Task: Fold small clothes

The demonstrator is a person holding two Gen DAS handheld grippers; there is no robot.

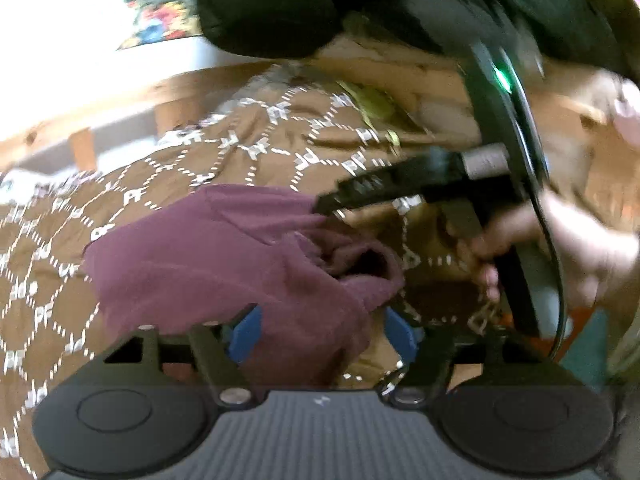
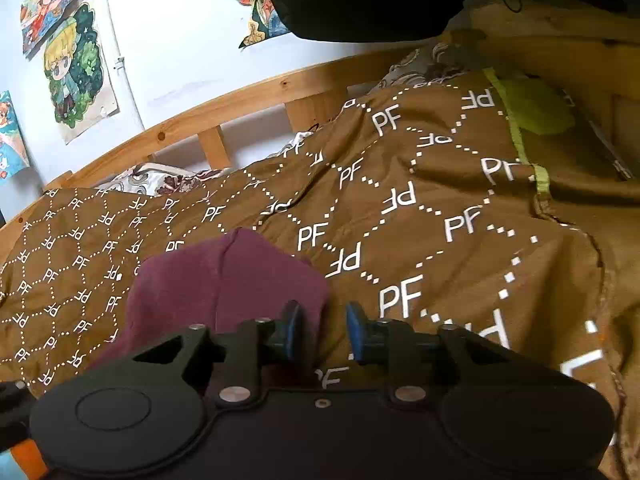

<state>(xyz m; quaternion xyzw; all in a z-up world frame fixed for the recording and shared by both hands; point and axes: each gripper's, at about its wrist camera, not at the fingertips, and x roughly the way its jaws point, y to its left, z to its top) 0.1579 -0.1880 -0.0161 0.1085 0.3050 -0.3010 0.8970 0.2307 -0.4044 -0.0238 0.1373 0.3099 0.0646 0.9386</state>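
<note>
Item: 1 maroon garment [image 1: 224,256], bunched on the brown bedspread [image 2: 400,200]. Your left tongs [image 1: 320,332] stand parted around its near fold, likely ready to pinch. Your right tongs [image 2: 322,330] stand parted at its edge, gripping nothing.

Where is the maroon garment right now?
The maroon garment lies bunched on the brown PF-print bedspread, low and centre-left in both wrist views. It spills between the left gripper's open blue fingers, just left of the right gripper.
</note>
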